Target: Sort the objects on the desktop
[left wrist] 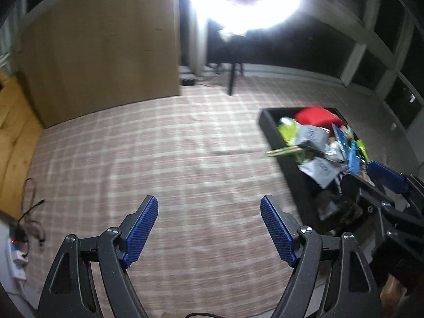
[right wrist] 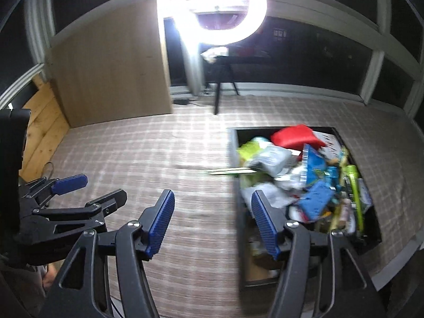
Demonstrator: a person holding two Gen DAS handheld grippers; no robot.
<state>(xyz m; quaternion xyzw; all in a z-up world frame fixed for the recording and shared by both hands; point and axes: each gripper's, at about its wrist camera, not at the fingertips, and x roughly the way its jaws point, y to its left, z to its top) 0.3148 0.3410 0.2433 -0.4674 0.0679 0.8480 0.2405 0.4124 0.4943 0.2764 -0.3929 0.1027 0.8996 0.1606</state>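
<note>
**Black box heaped full, both tools empty over the checked cloth**

Black is the box [right wrist: 367,234] that holds everything I can see of the task's things: a loose heap of packets [right wrist: 304,175], with a red pouch [right wrist: 294,135] at the far end, grey-white sachets, blue wrappers and a yellow-green stick [right wrist: 353,188] lying along the right wall. One thin greenish stick [right wrist: 230,171] pokes out over the box's left wall, its long axis running left to right, free end toward the open cloth. The box itself runs near to far, and sits on the right part of the desk [right wrist: 172,159], which is covered in a pink checked cloth; apart from the box, the cloth I can see carries none of the task's things (both views are motion-blurred, so small items could escape me).

My right tool [right wrist: 212,220] is spread wide and grasps nothing; its right finger stands right over the box's near-left wall, so the heap lies just ahead and to its right. My left tool [left wrist: 209,228] is equally released and empty, over bare cloth, with the box well off to its right. The right hand is clearly the nearer one.

This would fit either a heap waiting to be sorted out of the box, or things already gathered into it; I can't tell which.
</note>
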